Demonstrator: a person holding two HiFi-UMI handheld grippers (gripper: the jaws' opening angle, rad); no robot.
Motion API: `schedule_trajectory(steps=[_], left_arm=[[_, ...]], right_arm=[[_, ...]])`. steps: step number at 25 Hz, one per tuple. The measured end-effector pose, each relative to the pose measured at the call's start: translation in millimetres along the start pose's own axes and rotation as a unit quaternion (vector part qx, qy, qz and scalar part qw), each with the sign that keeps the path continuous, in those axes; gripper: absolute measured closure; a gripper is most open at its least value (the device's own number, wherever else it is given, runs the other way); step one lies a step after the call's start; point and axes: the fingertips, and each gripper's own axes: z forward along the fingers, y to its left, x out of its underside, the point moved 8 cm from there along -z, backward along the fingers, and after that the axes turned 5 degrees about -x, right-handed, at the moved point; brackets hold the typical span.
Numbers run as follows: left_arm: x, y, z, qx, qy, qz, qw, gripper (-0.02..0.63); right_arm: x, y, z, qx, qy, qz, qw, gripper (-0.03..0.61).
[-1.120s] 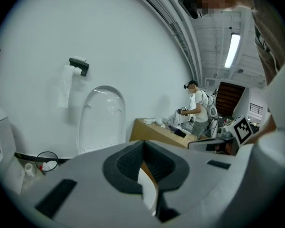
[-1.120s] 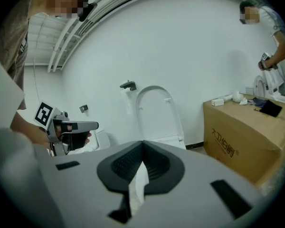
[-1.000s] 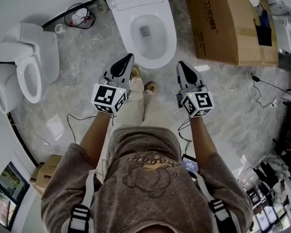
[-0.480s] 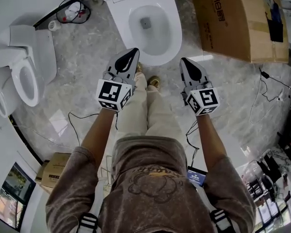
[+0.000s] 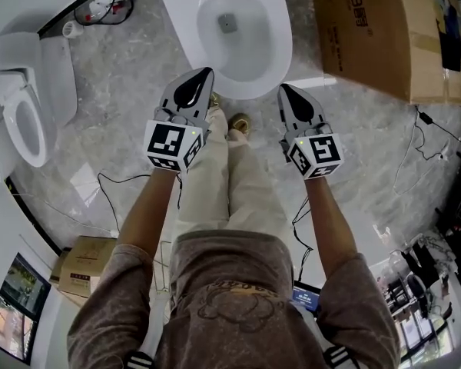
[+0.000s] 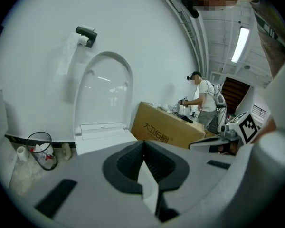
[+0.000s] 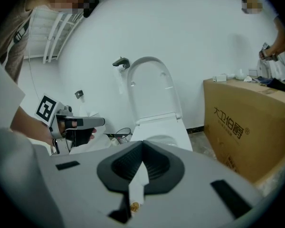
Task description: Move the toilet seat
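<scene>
A white toilet (image 5: 242,68) stands on the floor just ahead of me, its bowl uncovered. Its seat and lid (image 6: 104,91) stand raised against the wall, also seen as the seat and lid (image 7: 152,91) in the right gripper view. My left gripper (image 5: 205,74) hangs before the bowl's front left rim, jaws shut on nothing. My right gripper (image 5: 283,90) hangs level with it before the front right rim, also shut and empty. Neither touches the toilet. Each gripper's own view shows the left gripper (image 6: 143,152) and the right gripper (image 7: 142,156) pointing at the raised seat.
A big cardboard box (image 5: 376,29) lies right of the toilet. A second white toilet (image 5: 23,114) stands at the left. A small carton (image 5: 81,264) sits behind me on the left. Cables (image 5: 415,141) trail over the marble floor. A wire bin (image 5: 100,6) stands by the wall; a person (image 6: 202,99) works beyond the box.
Both grippers have sunk lower in front of the bowl, side by side and still shut. The head view has shifted, so the toilet sits nearer the top edge.
</scene>
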Motion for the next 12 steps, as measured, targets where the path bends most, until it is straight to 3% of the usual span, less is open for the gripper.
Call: schedule_trajectory(steps=[12], left_arm=[[53,9,11,-0.007,0.027,-0.008,0.9996,0.604]], right_arm=[[46,-10,19,-0.004,0.016,0.012,1.000,0.580]])
